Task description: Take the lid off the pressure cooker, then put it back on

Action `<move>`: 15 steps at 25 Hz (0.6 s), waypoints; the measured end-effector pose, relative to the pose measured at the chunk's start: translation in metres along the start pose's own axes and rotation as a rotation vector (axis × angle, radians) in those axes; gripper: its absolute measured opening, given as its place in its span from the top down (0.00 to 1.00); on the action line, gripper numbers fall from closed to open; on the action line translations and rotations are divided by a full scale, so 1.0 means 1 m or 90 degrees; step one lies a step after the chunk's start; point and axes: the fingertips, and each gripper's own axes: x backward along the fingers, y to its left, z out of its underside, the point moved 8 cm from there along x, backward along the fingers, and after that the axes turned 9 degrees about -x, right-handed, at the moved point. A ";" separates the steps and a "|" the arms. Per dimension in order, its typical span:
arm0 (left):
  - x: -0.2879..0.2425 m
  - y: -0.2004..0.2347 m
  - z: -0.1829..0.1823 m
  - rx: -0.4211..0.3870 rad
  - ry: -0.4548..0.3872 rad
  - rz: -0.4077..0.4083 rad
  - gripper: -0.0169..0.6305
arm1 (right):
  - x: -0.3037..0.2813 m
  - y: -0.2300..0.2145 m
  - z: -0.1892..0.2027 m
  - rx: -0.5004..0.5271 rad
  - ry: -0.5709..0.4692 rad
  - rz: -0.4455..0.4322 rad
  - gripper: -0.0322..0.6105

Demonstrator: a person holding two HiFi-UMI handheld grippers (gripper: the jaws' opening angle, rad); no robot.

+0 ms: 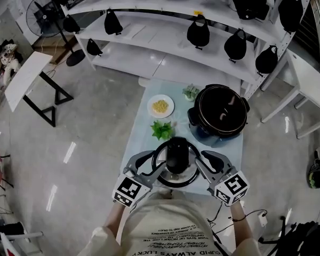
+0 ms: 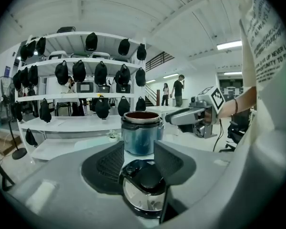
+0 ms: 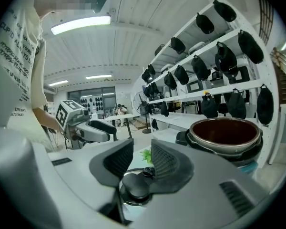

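White shelving [image 1: 165,33] hung with dark bags is seen behind the pale counter [image 1: 141,140]. On it the open pressure cooker [image 1: 220,112] is stood at one o'clock from the lid [image 1: 176,161], which appears laid at the near edge. The left tongs [image 1: 151,166] at nine o'clock and the right tongs [image 1: 205,161] at three are both parted, with nothing pinched. For refitting, opposite rim points should be gripped evenly and the lid kept level.

Left tool [image 1: 151,167] and right tool [image 1: 201,165] converge ahead, tilted slightly down; jaws of both stand apart.
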 end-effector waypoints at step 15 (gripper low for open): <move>-0.016 -0.015 0.009 -0.052 0.085 0.052 0.53 | -0.015 -0.015 0.018 0.011 0.091 -0.106 0.53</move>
